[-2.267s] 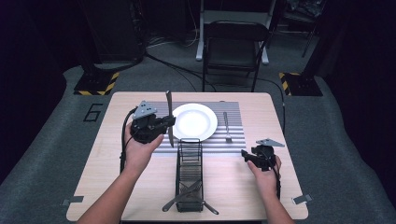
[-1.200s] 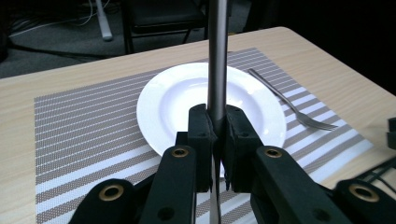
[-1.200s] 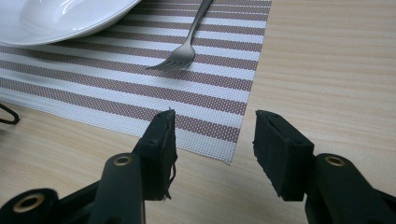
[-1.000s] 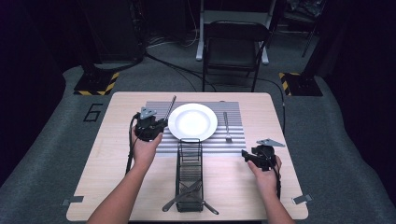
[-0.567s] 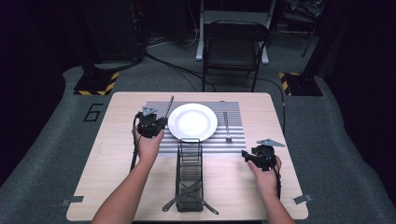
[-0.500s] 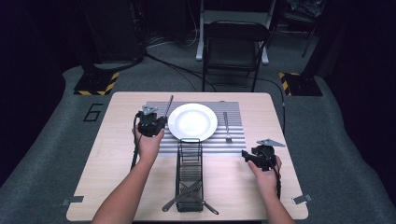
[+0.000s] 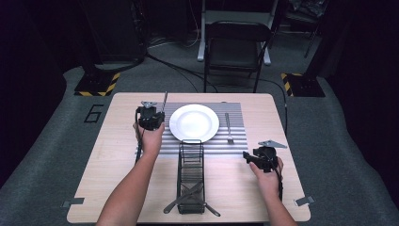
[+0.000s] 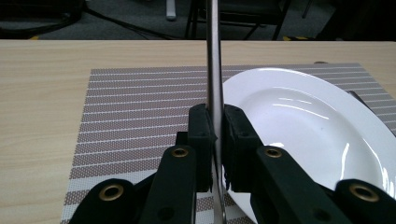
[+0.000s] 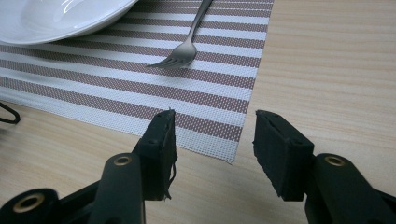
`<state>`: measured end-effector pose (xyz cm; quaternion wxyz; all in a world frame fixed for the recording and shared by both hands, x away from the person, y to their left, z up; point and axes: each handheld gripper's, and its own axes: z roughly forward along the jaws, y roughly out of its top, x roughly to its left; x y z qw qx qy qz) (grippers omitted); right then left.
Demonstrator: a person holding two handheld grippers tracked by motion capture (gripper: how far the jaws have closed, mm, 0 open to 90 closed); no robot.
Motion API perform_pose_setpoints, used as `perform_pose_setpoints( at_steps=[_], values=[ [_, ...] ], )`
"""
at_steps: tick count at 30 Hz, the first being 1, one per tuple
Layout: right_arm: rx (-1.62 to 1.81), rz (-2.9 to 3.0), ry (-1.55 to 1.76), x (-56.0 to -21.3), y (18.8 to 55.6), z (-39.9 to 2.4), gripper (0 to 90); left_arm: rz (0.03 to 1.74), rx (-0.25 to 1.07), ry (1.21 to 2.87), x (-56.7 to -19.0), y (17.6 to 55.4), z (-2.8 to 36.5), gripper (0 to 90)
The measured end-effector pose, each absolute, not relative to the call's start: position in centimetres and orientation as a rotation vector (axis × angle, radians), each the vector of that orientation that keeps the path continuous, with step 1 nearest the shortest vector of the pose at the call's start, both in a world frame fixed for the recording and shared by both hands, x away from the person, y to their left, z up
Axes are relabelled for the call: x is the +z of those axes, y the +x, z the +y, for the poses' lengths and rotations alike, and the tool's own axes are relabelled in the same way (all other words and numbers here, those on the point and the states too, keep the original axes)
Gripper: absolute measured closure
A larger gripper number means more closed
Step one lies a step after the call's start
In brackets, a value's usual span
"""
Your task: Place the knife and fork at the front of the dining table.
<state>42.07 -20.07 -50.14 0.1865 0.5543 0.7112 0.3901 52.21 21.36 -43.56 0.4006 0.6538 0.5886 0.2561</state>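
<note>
I count one round white ceramic plate (image 7: 194,122) at the centre of one striped woven placemat (image 7: 235,141). One steel fork (image 7: 228,128) lies at the plate's three o'clock, one thin steel knife (image 8: 215,70) at its nine. One black wire rack (image 7: 190,174) stands at six, with two utensils (image 7: 188,201) crossed under it.

The left hand-held gripper (image 7: 151,117), clamped on a knife (image 7: 164,99), has come down and away from the person, toward the bench's far side, left of the plate (image 7: 194,122). The knife, earlier raised and steeper, now lies lower over the striped mat (image 7: 235,141).
</note>
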Motion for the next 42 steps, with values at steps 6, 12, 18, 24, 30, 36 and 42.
perform_pose_setpoints(
  at_steps=[6,12,18,24,30,36,42],
  values=[
    [1.103,2.007,1.557,-50.2,42.1,-19.9,48.2,1.567,0.650,1.623,-44.7,53.0,21.6,82.5],
    [1.104,2.010,1.555,-50.2,42.1,-19.8,48.2,1.615,0.660,1.605,-45.6,53.7,21.7,82.5],
    [1.102,2.008,1.539,-50.1,42.0,-19.6,48.2,1.655,0.634,1.615,-47.1,54.5,21.7,82.5],
    [1.102,2.007,1.529,-50.0,42.1,-19.5,48.2,1.694,0.611,1.596,-48.5,55.2,21.6,82.5],
    [1.101,2.018,1.523,-50.1,42.0,-19.3,48.2,1.707,0.596,1.585,-49.2,55.7,21.9,82.5],
    [1.103,2.013,1.524,-50.0,41.9,-19.3,48.2,1.729,0.574,1.579,-49.9,56.1,22.1,82.5],
    [1.110,2.011,1.534,-50.0,41.9,-19.4,48.2,1.754,0.558,1.595,-50.7,56.4,22.2,82.5]
  ],
)
